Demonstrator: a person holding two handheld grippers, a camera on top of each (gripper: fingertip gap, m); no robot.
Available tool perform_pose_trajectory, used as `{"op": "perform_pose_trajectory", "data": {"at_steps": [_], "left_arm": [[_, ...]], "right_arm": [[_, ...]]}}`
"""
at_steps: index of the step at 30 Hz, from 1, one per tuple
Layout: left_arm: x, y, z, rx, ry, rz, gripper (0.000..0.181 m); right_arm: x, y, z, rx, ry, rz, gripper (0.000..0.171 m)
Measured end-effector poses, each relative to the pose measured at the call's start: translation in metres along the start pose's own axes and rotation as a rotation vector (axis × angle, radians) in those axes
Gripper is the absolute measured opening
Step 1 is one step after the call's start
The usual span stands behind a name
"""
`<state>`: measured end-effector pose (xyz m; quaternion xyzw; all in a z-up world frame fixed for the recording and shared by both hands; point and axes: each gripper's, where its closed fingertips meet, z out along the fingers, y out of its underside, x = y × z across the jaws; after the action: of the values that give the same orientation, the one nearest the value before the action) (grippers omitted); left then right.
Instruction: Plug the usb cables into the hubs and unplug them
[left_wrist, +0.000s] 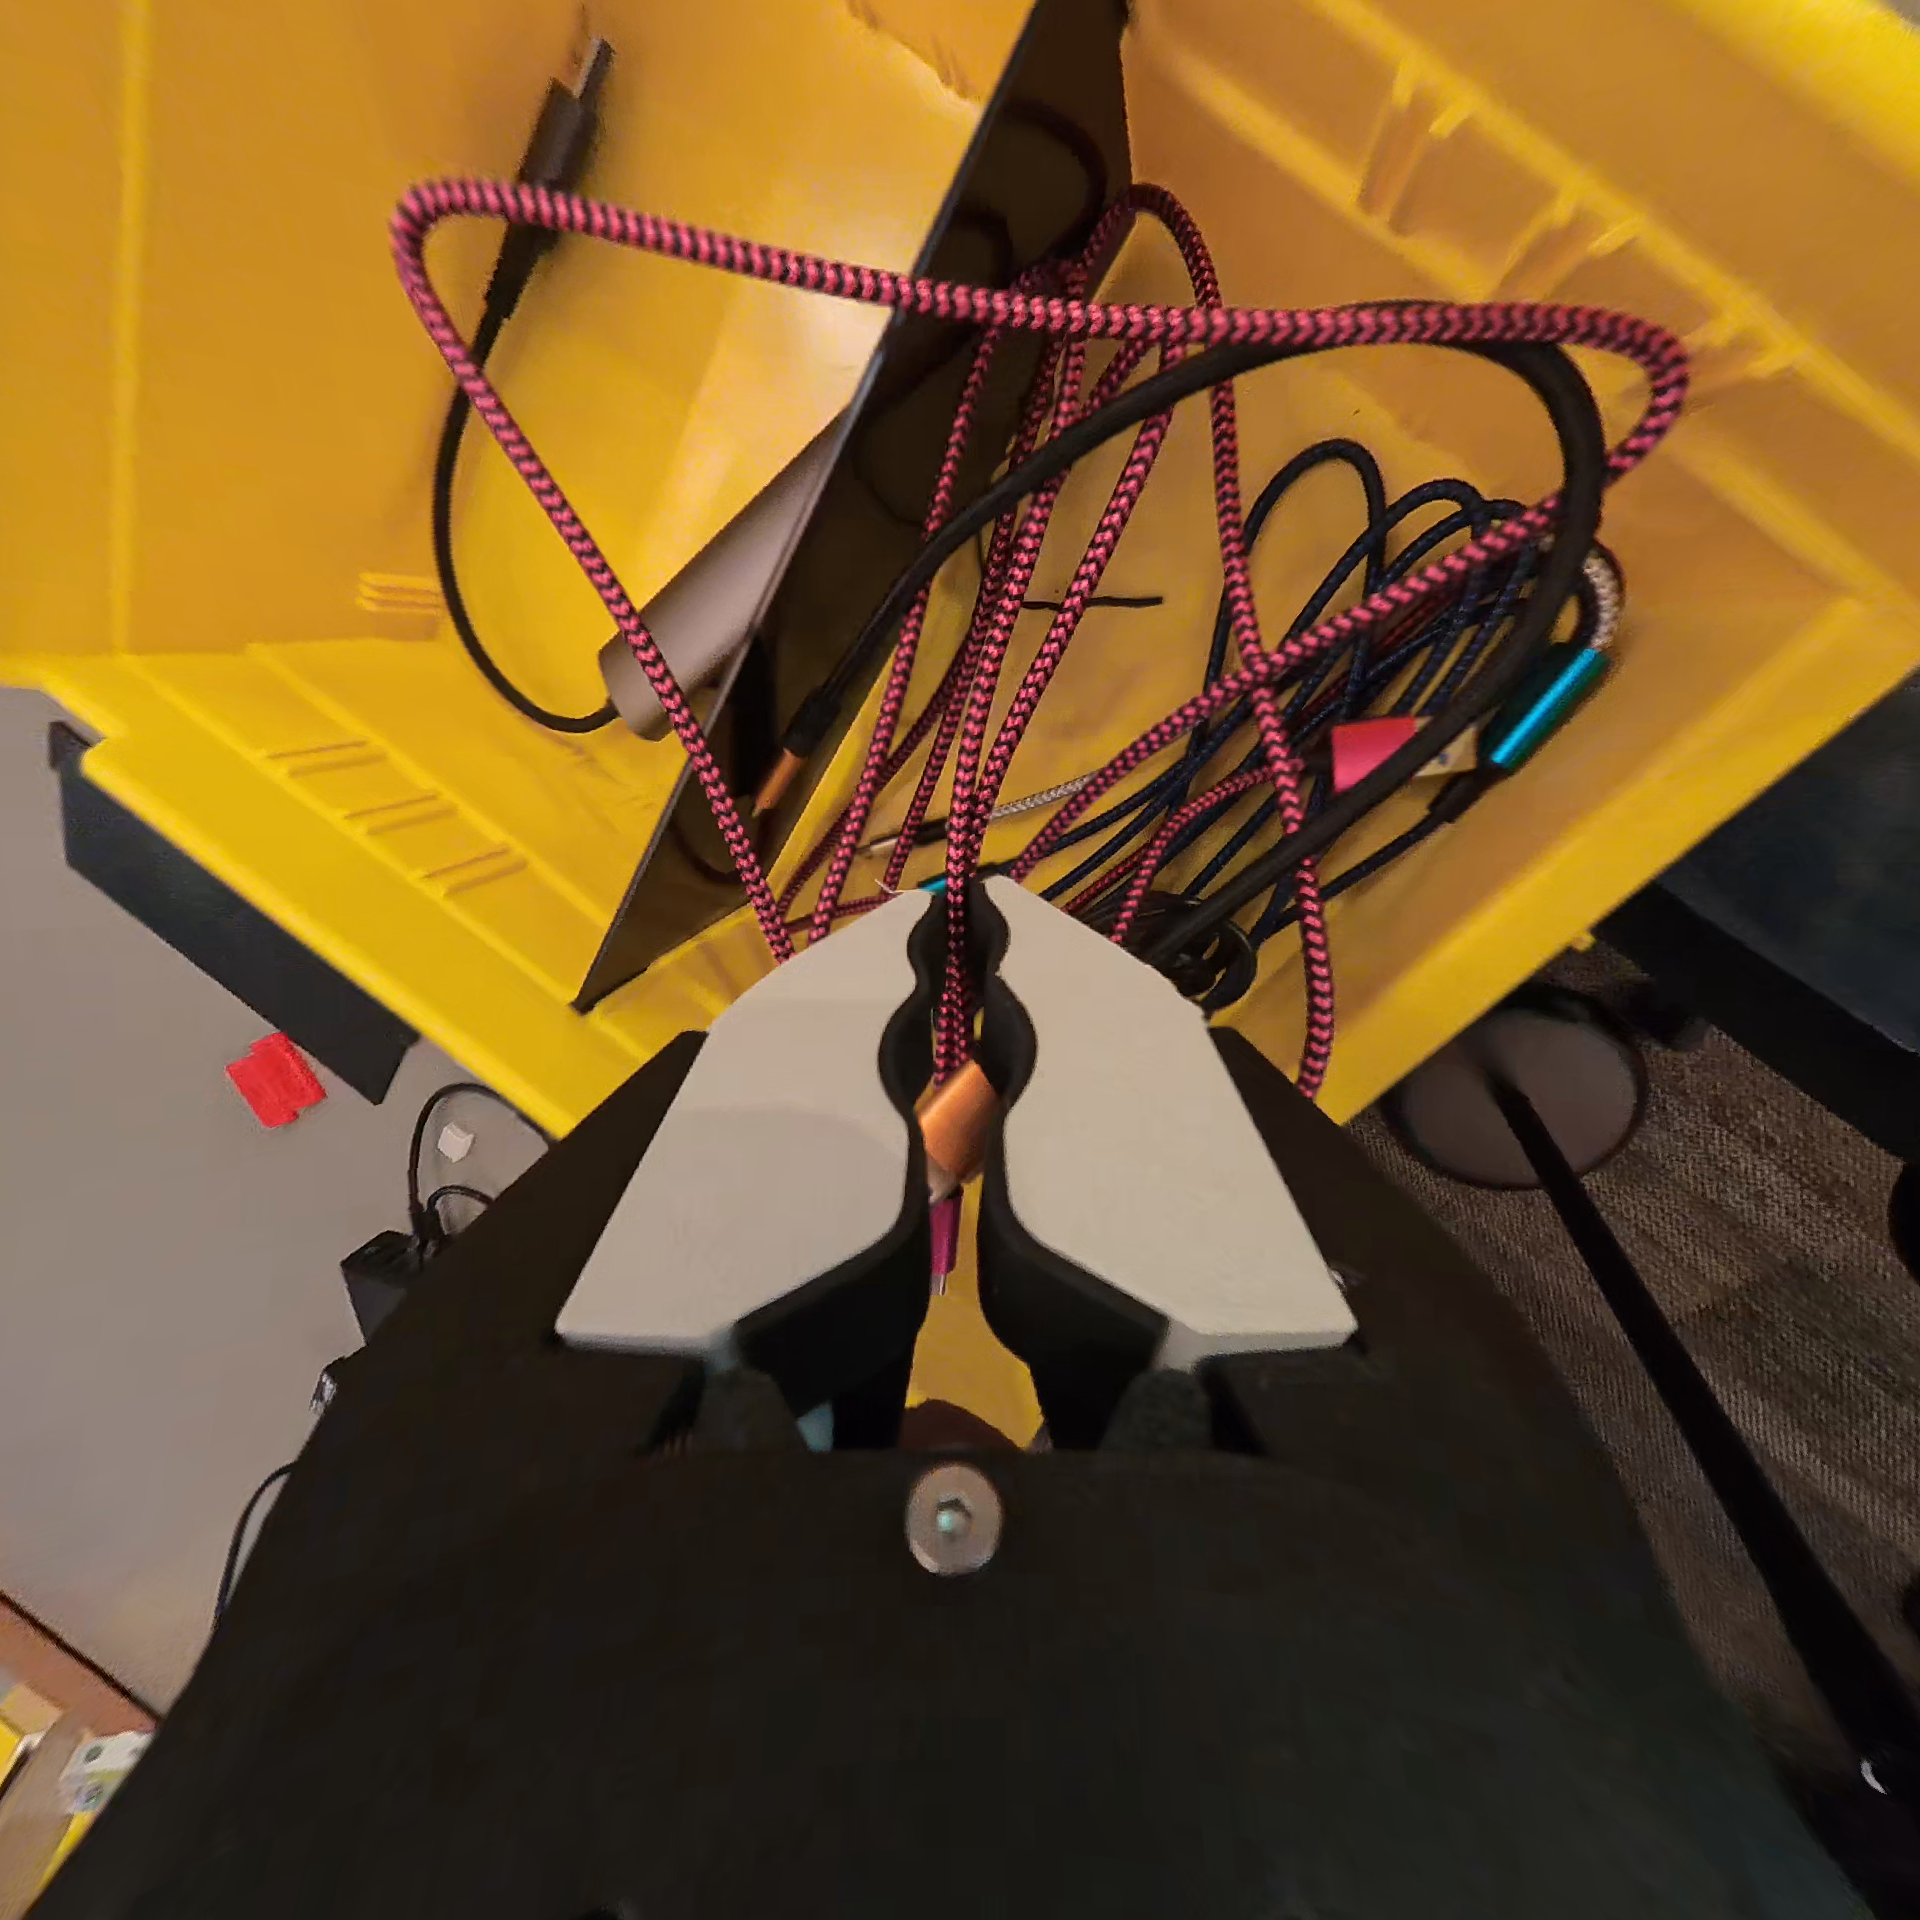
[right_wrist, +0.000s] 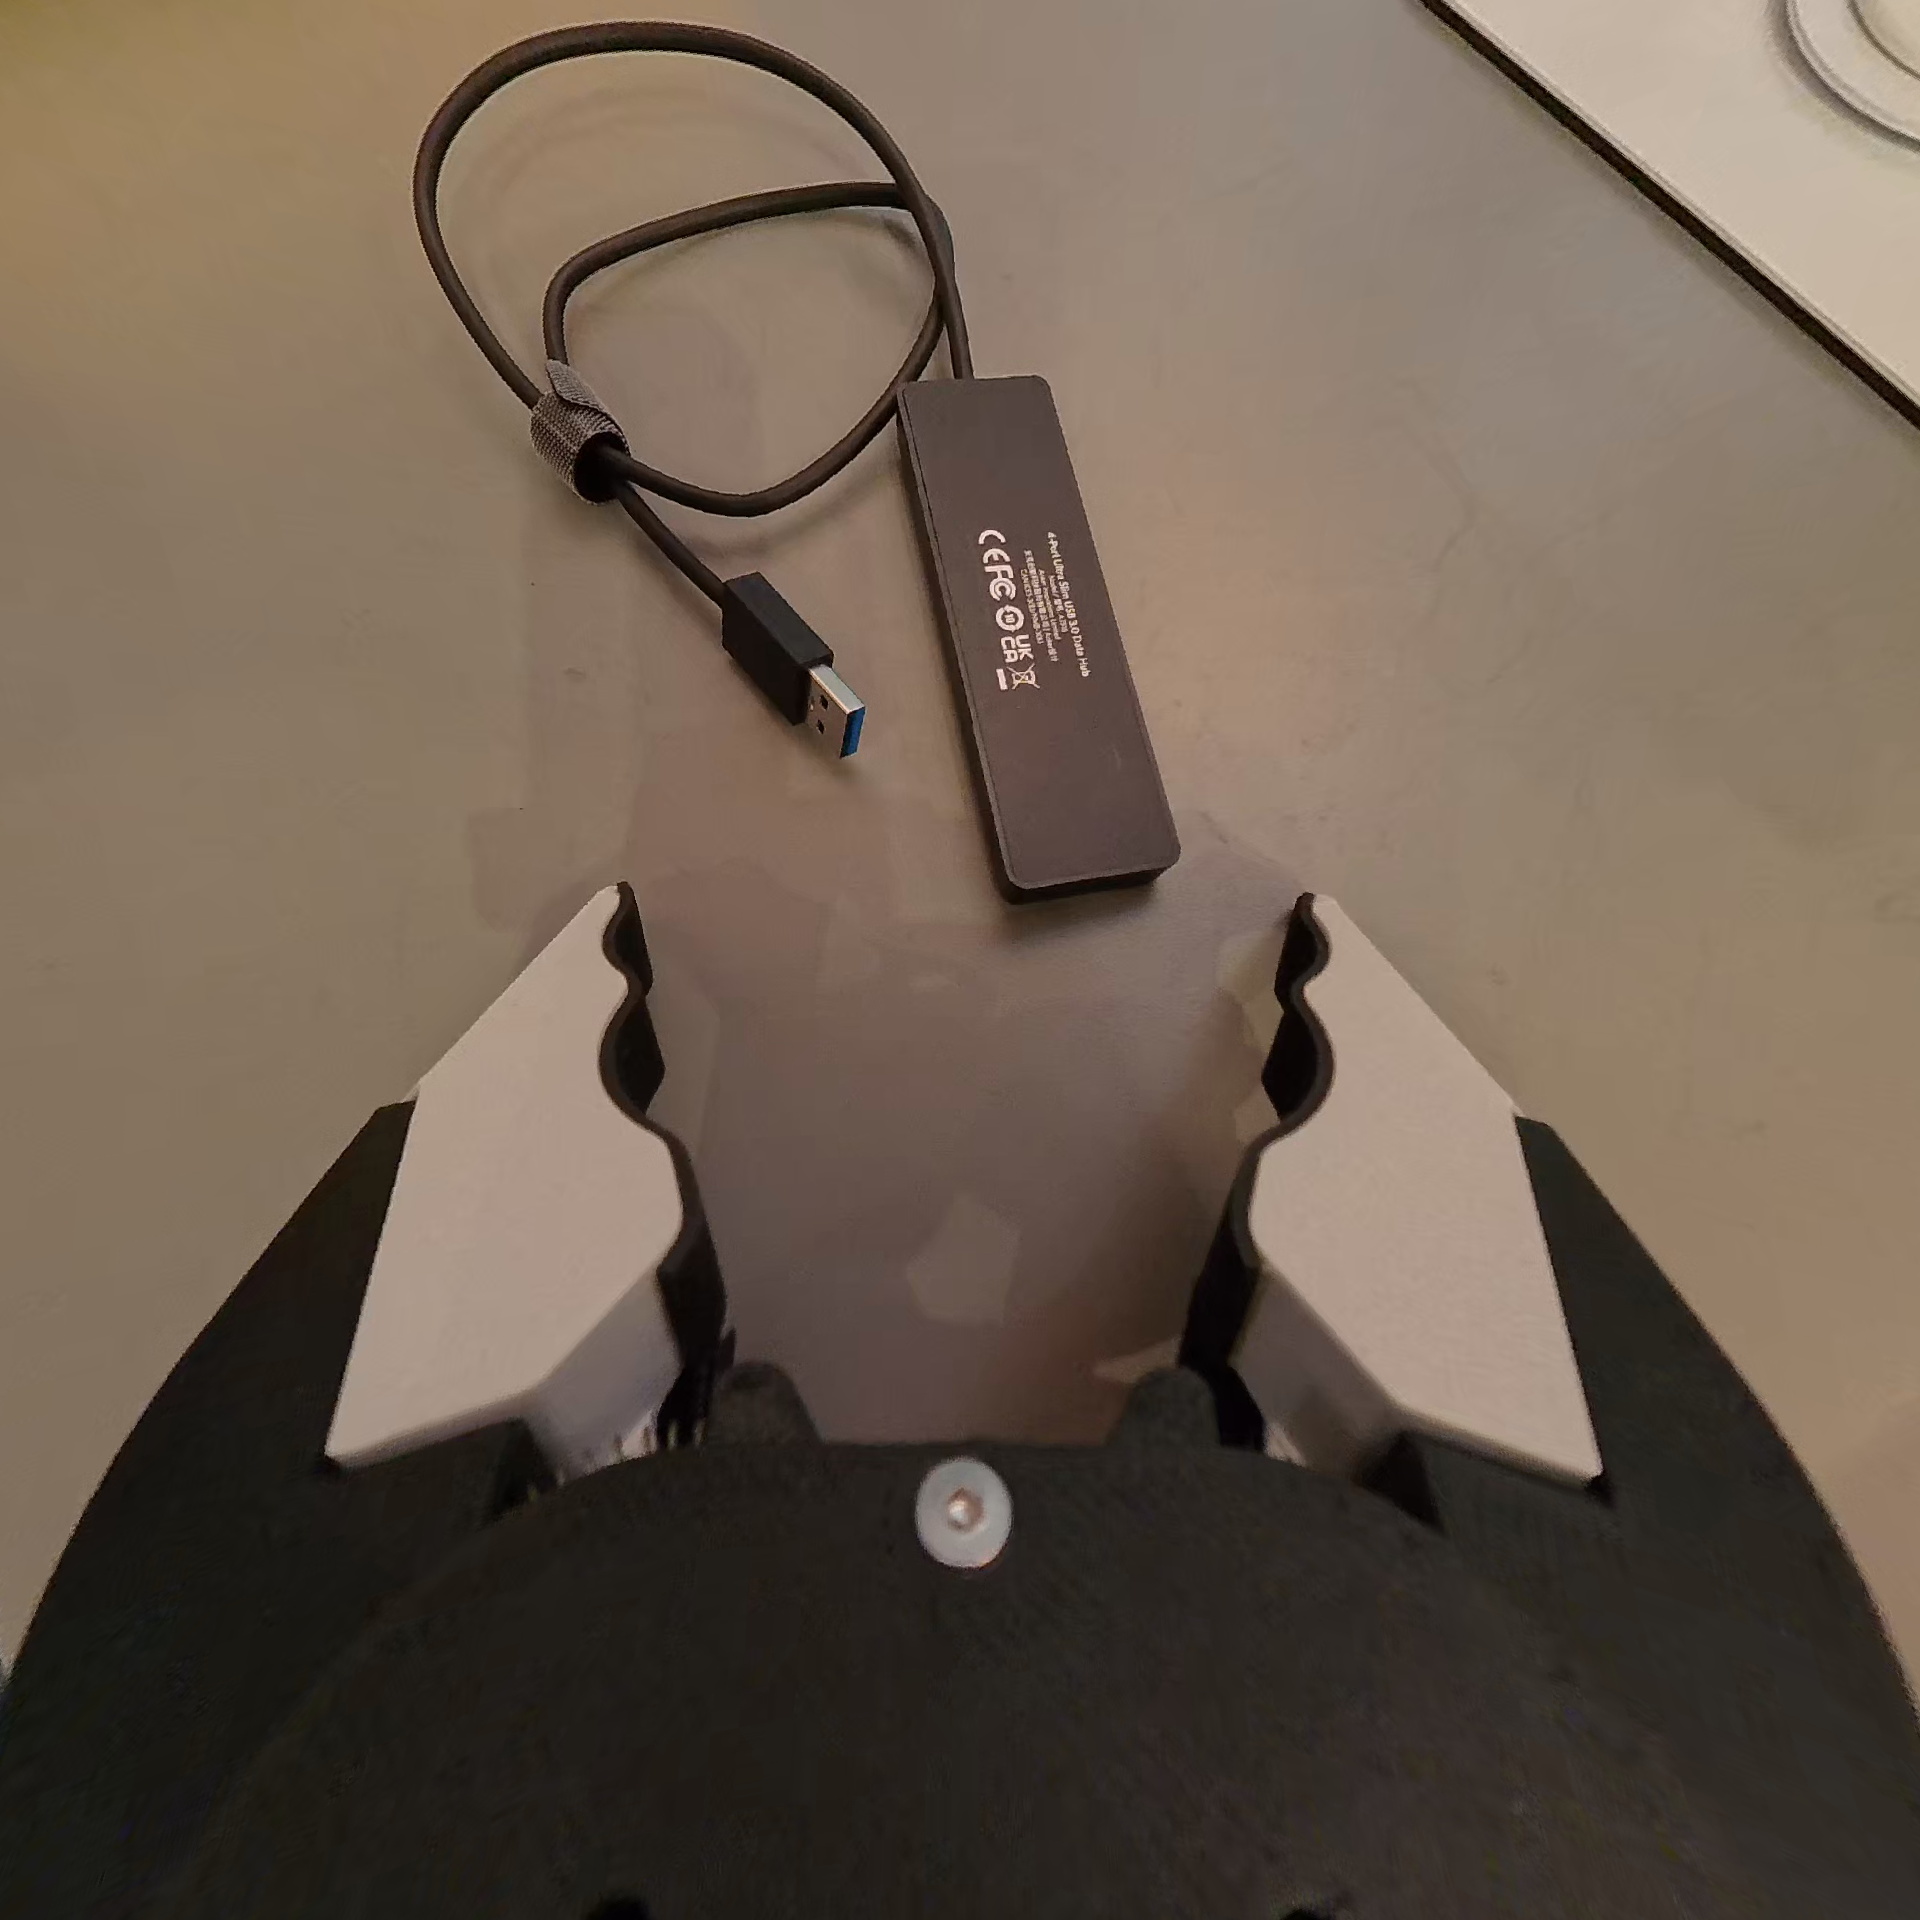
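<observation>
Nearest the lens, left gripper (left_wrist: 961, 914) was clamped on a pink-and-black braided usb cable (left_wrist: 961, 997) behind its copper plug, lifting it from the yellow plastic bin (left_wrist: 312, 468). Right gripper (right_wrist: 961, 914) gaped empty below the flat black hub (right_wrist: 1034, 634), frame centre, presumably ready to steady it.

The left tool (left_wrist: 961, 925) is pinched tight on a pink-and-black braided cable (left_wrist: 961, 997), its copper-coloured plug end (left_wrist: 954, 1127) sitting back between the two white fingers (left_wrist: 790, 1132). The cable loops away into a yellow bin (left_wrist: 312, 364) split by a black divider (left_wrist: 831, 582). Right of the divider lies a tangle of more cables (left_wrist: 1382, 665), dark blue, black and pink, with a teal plug (left_wrist: 1543, 707) at the far right. Left of it, a grey hub (left_wrist: 717, 613) leans against the divider, its black lead curling round. A red block (left_wrist: 275, 1081) rests on the grey tabletop (left_wrist: 156, 1195) at the near left.
</observation>
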<state>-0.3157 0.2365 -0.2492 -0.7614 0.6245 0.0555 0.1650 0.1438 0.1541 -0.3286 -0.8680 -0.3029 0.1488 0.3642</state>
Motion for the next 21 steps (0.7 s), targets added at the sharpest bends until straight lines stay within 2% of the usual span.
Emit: {"op": "perform_pose_trajectory", "data": {"at_steps": [3,8,16,21], "left_arm": [[-0.003,-0.001,-0.012,0.034,0.012,-0.019,0.003],[-0.002,0.002,-0.011,0.063,0.031,-0.045,0.003],[-0.001,-0.001,-0.031,0.164,-0.019,-0.072,0.003],[0.003,0.007,-0.021,0.171,0.001,-0.132,0.003]], "right_arm": [[0.0,0.0,0.0,0.001,-0.001,0.001,0.119],[0.0,0.0,0.0,-0.001,0.002,-0.002,0.118],[0.0,0.0,0.0,0.0,0.001,-0.001,0.118],[0.0,0.0,0.0,-0.002,0.004,-0.003,0.118]]}}
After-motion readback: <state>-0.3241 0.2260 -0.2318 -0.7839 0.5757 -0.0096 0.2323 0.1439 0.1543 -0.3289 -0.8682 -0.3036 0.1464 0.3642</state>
